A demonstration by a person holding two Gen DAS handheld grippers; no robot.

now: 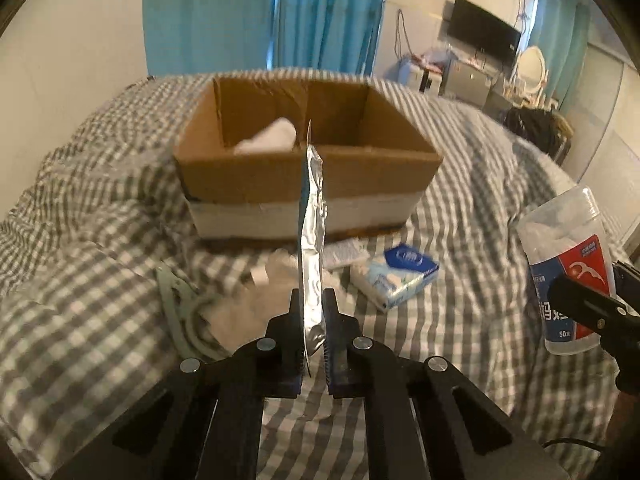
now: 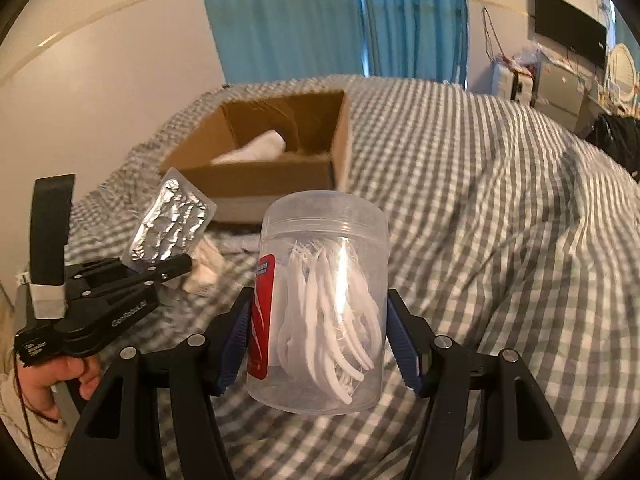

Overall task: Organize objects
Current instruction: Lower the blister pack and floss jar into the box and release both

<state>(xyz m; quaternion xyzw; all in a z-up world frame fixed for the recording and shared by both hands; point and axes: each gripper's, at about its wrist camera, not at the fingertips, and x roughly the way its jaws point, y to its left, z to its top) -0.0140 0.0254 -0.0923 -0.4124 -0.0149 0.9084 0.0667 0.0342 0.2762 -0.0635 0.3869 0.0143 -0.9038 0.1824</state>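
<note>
Left wrist view: left claw at bottom centre, clamped on a foil pill sheet held edge-on, standing up the middle of the frame. Behind it, centre frame, an open cardboard box sits on the checked bed; a white cloth lies inside at its left. Below the box on the bed: a blue-white tissue pack right of centre, and a pale green hanger lower left. Right edge: right claw gripping a clear floss-pick jar with a red-blue label.

Right wrist view: right claw bottom centre, its blue pads pressed on both sides of the floss-pick jar, white picks visible inside, lid end away from the camera. Left claw at left, pinching the pill sheet by its lower edge, foil face showing. Box upper left of centre, cloth in it. Both held items are off the bed, short of the box.
</note>
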